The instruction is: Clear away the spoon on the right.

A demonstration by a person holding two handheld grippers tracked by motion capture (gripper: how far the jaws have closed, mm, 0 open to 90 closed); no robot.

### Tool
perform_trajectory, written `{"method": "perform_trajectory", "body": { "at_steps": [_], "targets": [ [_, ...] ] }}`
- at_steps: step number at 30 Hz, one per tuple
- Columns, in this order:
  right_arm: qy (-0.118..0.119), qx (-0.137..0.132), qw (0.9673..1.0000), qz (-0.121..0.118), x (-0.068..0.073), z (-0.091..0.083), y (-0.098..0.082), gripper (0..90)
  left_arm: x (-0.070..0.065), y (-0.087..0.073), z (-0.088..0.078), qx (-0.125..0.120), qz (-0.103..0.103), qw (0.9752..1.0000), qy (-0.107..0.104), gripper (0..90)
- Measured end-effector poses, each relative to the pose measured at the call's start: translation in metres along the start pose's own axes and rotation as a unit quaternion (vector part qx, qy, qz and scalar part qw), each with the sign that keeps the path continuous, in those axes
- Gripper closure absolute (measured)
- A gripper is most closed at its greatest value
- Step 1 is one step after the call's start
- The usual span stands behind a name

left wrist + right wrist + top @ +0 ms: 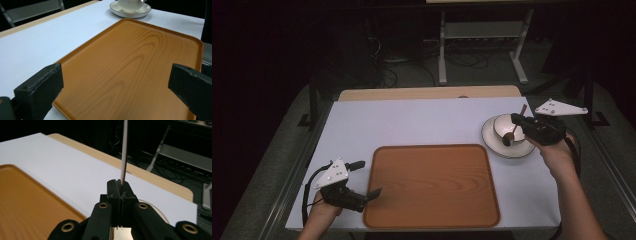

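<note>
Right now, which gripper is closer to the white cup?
Right. The right gripper is over the white cup, its fingers pinching a spoon. The left gripper is far across the table, by the tray.

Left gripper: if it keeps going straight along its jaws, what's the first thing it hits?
Likely nothing at first: the open left gripper points across the bare wooden tray. Past the tray's far rim, the saucer with its cup lies roughly in line. Depth is hard to judge.
</note>
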State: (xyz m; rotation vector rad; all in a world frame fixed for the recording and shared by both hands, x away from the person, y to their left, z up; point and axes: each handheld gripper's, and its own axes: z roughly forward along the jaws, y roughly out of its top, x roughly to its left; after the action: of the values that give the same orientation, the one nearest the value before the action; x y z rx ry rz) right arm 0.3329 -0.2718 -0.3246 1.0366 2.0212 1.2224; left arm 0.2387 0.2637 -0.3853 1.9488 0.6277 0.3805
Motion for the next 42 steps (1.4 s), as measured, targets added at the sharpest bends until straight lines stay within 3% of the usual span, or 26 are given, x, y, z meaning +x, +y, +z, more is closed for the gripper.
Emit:
{"method": "perform_trajectory", "body": {
  "at_steps": [9,18,24,29,42],
  "targets": [
    [0.055,0.008,0.9982,-0.020,0.017,-0.002,0.006,88.1,0.001,0.000,0.000,0.001,-0.001,1.0000,0.000,0.0],
    [0.106,0.031,0.9926,-0.050,0.044,0.013,0.008,88.1,0.000,0.000,0.000,-0.001,0.000,1.0000,0.000,0.0],
    [0.125,0.050,0.9889,-0.062,0.054,0.024,0.004,88.1,0.000,0.000,0.000,-0.001,-0.001,1.0000,0.000,0.0],
    [0.150,0.073,0.9836,-0.068,0.063,0.035,0.000,88.0,0.000,0.000,0.000,-0.001,0.000,1.0000,0.000,0.0],
    [0.171,0.106,0.9763,-0.079,0.072,0.049,-0.008,88.0,0.001,0.000,0.000,0.000,-0.001,1.0000,0.000,0.0]
  ]
}}
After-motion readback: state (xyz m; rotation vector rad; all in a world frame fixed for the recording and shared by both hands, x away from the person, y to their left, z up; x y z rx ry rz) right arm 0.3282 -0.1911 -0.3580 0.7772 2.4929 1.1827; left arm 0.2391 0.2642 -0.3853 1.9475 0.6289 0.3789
